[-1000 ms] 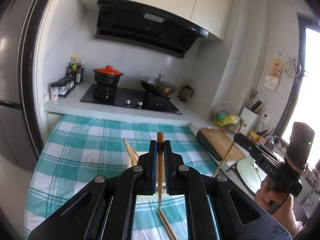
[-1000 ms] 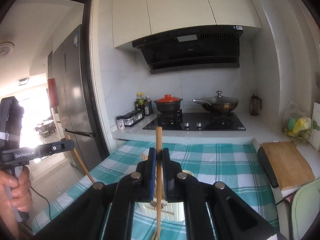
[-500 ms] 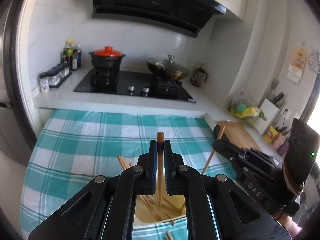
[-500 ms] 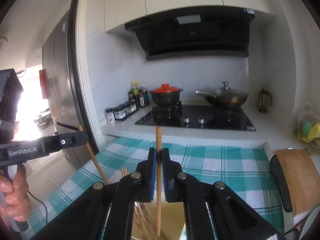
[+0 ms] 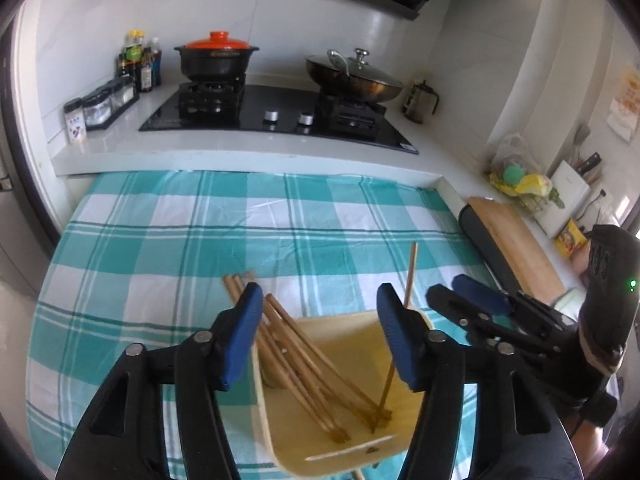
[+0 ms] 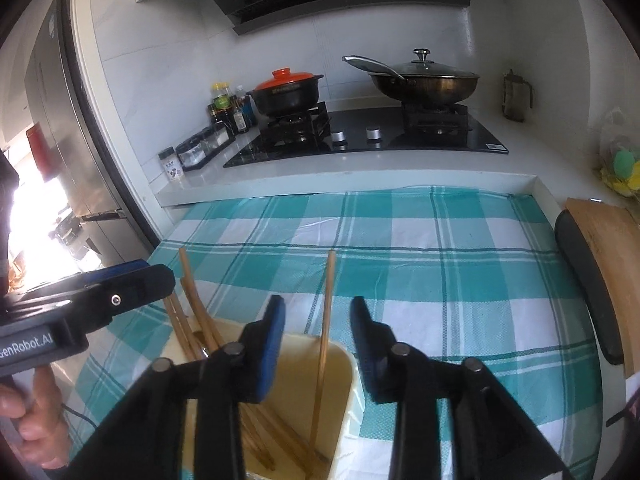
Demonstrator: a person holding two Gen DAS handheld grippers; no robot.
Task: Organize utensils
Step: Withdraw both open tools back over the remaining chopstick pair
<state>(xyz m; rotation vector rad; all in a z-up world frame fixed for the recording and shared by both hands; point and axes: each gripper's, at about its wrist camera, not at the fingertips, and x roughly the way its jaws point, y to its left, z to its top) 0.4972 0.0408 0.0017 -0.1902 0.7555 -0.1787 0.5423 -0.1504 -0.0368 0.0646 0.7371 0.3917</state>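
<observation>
Hovering over the cream holder point(image 5: 360, 446), the left gripper point(image 5: 320, 334) has its jaws spread apart, nothing between them. Right gripper point(image 6: 318, 340) sits just beside it over the same holder, jaws also apart — a single chopstick point(image 6: 323, 344) stands near upright between the blue pads, not touching either as far as the view shows. In the left view that chopstick point(image 5: 408, 280) leans at the holder's right side, lower end down inside. A bundle of chopsticks point(image 5: 296, 344) lies slanted against the holder's left rim, tips in the bottom, upper ends sticking out over the cloth. Holder rests on the teal checked tablecloth point(image 5: 180, 240) covering the surface. Behind it: counter with a black hob point(image 5: 276, 110), black pot with orange lid point(image 5: 216, 56), lidded wok point(image 5: 354, 76), sauce bottles point(image 5: 138, 64) at the left corner. Wooden cutting board point(image 5: 516, 240) to the right. Person's left hand point(image 6: 32, 416) grips the left tool's handle — seen from the right view.
</observation>
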